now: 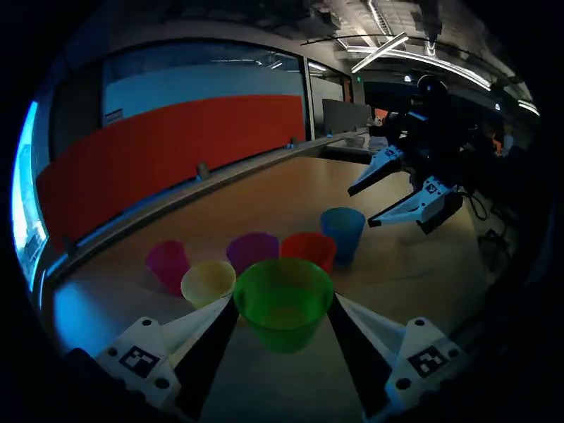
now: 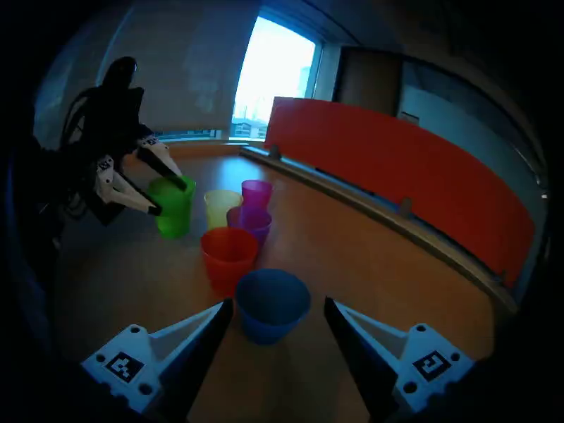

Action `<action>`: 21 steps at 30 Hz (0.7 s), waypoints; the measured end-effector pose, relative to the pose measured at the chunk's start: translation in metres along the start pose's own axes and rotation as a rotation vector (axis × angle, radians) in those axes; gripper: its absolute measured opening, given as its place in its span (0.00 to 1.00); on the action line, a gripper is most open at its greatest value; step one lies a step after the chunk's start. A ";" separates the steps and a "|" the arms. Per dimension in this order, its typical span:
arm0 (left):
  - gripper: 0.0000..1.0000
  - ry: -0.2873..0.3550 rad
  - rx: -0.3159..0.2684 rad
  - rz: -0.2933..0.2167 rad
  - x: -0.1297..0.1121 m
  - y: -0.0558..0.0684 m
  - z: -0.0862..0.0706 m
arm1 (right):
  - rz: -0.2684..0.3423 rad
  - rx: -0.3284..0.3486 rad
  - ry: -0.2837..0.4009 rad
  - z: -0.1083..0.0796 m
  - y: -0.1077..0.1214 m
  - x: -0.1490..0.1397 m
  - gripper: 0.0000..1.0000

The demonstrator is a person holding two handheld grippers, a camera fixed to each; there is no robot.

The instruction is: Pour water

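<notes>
**On the wooden table: green cup in the left claw, blue cup before the right**

On the table [image 2: 366, 268] six plastic cups stand in a tight cluster. The left gripper [image 1: 282, 299] is clenched on the green cup [image 2: 173, 211], one finger against each side just under the rim. The cup's base appears to rest on the table. The right gripper [image 2: 276, 302] is released; the blue cup [image 1: 343, 229] sits between its spread fingers, with a gap at either side.

Handling, judged: the cups are thin-walled, light and smooth. A hard squeeze would likely ovalise the wall, and a light one may let it slip. The best hold is high on the taper, where the rim stiffens it. I cannot tell the water level in either cup.

The red cup [image 2: 228, 257] touches or nearly touches the blue one, so there is a knock risk.
</notes>
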State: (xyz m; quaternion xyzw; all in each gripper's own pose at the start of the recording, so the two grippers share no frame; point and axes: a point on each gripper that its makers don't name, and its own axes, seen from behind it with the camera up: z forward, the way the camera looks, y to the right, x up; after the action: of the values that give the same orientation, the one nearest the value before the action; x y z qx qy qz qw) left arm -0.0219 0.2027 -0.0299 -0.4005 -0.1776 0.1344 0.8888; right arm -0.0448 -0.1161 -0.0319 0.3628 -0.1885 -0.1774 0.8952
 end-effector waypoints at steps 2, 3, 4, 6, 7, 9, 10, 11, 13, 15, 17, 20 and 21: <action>0.86 0.013 0.005 -0.005 0.004 -0.001 -0.003 | 0.001 0.005 -0.011 0.002 -0.001 -0.003 1.00; 0.86 0.019 0.008 -0.008 0.007 -0.001 -0.004 | 0.002 0.008 -0.017 0.003 -0.002 -0.005 1.00; 0.86 0.025 0.009 -0.011 0.008 -0.002 -0.006 | 0.003 0.011 -0.022 0.004 -0.003 -0.006 1.00; 0.86 0.036 0.011 -0.018 0.012 -0.002 -0.009 | 0.006 0.018 -0.033 0.006 -0.004 -0.009 1.00; 0.86 0.041 0.012 -0.023 0.014 -0.002 -0.010 | 0.006 0.020 -0.038 0.007 -0.004 -0.011 1.00; 0.86 0.051 0.013 -0.031 0.018 -0.002 -0.013 | 0.007 0.025 -0.049 0.011 -0.005 -0.014 1.00; 0.86 0.055 0.014 -0.033 0.019 -0.002 -0.014 | 0.007 0.026 -0.055 0.012 -0.005 -0.015 1.00; 0.86 0.059 0.015 -0.036 0.020 -0.002 -0.016 | 0.008 0.027 -0.060 0.014 -0.005 -0.017 1.00; 0.86 0.063 0.016 -0.036 0.021 -0.001 -0.017 | 0.009 0.028 -0.071 0.018 -0.005 -0.019 1.00; 0.86 0.066 0.017 -0.034 0.022 -0.001 -0.019 | 0.012 0.029 -0.079 0.022 -0.004 -0.021 1.00; 0.86 0.068 0.021 -0.029 0.022 -0.001 -0.020 | 0.018 0.029 -0.080 0.026 -0.004 -0.021 1.00; 0.86 0.070 0.024 -0.025 0.022 -0.001 -0.022 | 0.029 0.030 -0.080 0.031 -0.003 -0.021 1.00; 0.86 0.070 0.024 -0.025 0.022 -0.001 -0.023 | 0.033 0.032 -0.080 0.033 -0.003 -0.021 1.00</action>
State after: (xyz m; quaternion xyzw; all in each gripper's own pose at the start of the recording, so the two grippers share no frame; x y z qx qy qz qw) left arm 0.0083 0.1951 -0.0385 -0.3921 -0.1497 0.1111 0.9009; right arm -0.0790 -0.1275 -0.0163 0.3665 -0.2330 -0.1740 0.8838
